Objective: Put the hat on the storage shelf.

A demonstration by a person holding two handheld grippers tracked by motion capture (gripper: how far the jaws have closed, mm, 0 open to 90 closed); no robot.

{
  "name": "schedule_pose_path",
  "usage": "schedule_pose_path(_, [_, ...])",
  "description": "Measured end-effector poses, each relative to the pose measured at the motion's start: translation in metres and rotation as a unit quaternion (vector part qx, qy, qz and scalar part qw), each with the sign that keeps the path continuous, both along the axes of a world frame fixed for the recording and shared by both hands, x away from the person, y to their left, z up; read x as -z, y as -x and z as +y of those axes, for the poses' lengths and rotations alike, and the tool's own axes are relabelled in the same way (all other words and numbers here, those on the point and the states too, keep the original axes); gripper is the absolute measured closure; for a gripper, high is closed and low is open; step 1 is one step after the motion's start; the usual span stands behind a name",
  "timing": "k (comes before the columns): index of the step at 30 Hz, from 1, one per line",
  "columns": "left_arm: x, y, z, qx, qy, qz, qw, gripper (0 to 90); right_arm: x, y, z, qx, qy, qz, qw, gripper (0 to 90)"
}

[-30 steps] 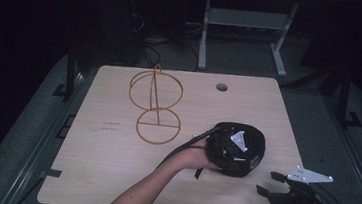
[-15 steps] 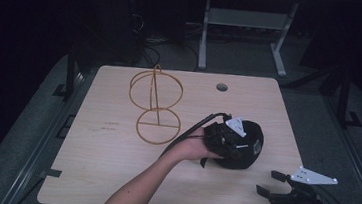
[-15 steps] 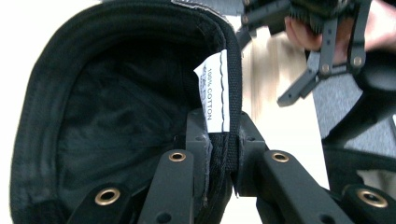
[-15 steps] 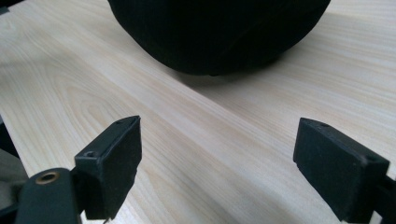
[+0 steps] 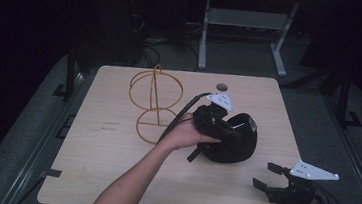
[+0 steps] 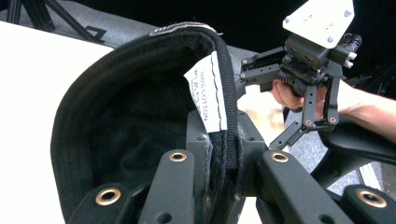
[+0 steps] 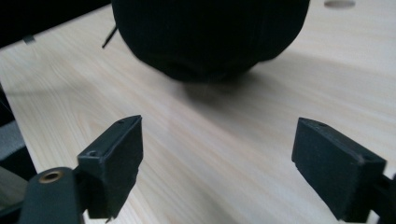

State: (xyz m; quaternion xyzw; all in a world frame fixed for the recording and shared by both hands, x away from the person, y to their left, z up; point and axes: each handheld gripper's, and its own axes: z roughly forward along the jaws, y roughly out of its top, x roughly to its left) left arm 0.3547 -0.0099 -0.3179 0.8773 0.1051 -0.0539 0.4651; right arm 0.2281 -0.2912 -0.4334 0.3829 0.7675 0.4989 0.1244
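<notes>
**Left Hand-Held Gripper: Grip on Cap Rim**

The left hand-held gripper (image 6: 224, 161) has its two black jaws closed on the rim band of a black cap (image 6: 135, 107). A white label (image 6: 205, 93) hangs on the inner band, just above the jaws. Beyond the cap, the right hand-held gripper (image 6: 261, 109), held in a hand (image 6: 287, 93), stands with jaws apart above the pale counter (image 6: 28, 93).

Dim, dark surroundings; lit table (image 5: 115, 141); soft, perhaps blurred close-ups.
</notes>
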Motion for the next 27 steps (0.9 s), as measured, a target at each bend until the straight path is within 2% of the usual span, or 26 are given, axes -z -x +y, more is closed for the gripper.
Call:
schedule_pose_path(1, [-0.001, 0.0, 0.001, -0.001, 0.003, 0.0, 1.0, 80.0, 0.0, 0.0, 0.0, 0.0, 0.0, 0.0, 1.0, 17.6])
schedule_pose_path(2, [-0.004, 0.0, 0.002, 0.0, 0.009, 0.002, 1.0, 80.0, -0.005, 0.0, 0.002, -0.003, -0.009, -0.011, 0.9999, 19.3])
schedule_pose_path(6, [-0.011, 0.001, 0.003, 0.004, 0.015, 0.0, 0.9999, 80.0, -0.01, -0.004, 0.007, -0.006, -0.008, -0.023, 0.9997, 19.6])
schedule_pose_path(8, [-0.015, 0.003, 0.002, 0.006, 0.02, 0.001, 0.9998, 80.0, -0.016, -0.008, 0.01, -0.01, -0.019, -0.029, 0.9993, 20.0])
schedule_pose_path(18, [-0.027, 0.013, -0.008, 0.032, 0.019, -0.014, 0.9992, 80.0, -0.023, -0.017, 0.024, -0.012, -0.035, -0.06, 0.9975, 24.4])
schedule_pose_path(20, [-0.029, 0.014, -0.01, 0.042, 0.018, -0.011, 0.9989, 80.0, -0.022, -0.019, 0.024, -0.012, -0.045, -0.068, 0.9966, 31.3])
schedule_pose_path(21, [-0.029, 0.015, -0.012, 0.048, 0.017, -0.012, 0.9986, 80.0, -0.022, -0.019, 0.024, -0.012, -0.045, -0.068, 0.9966, 31.3])
schedule_pose_path(22, [-0.03, 0.017, -0.013, 0.054, 0.013, -0.012, 0.9984, 80.0, -0.02, -0.021, 0.022, -0.014, -0.058, -0.07, 0.9958, 38.3])
schedule_pose_path(23, [-0.03, 0.018, -0.015, 0.057, 0.012, -0.013, 0.9982, 80.0, -0.02, -0.021, 0.022, -0.014, -0.058, -0.07, 0.9958, 38.3])
schedule_pose_path(24, [-0.031, 0.019, -0.017, 0.063, 0.01, -0.015, 0.9978, 80.0, -0.019, -0.021, 0.021, -0.017, -0.063, -0.076, 0.995, 46.5])
schedule_pose_path(25, [-0.031, 0.019, -0.017, 0.063, 0.01, -0.015, 0.9978, 80.1, -0.019, -0.021, 0.021, -0.017, -0.063, -0.076, 0.995, 46.5])
schedule_pose_path(26, [-0.031, 0.02, -0.018, 0.063, 0.01, -0.016, 0.9978, 80.0, -0.02, -0.021, 0.021, -0.019, -0.062, -0.081, 0.9946, 54.2])
schedule_pose_path(27, [-0.031, 0.02, -0.019, 0.064, 0.01, -0.015, 0.9978, 80.0, -0.02, -0.021, 0.021, -0.019, -0.062, -0.081, 0.9946, 54.2])
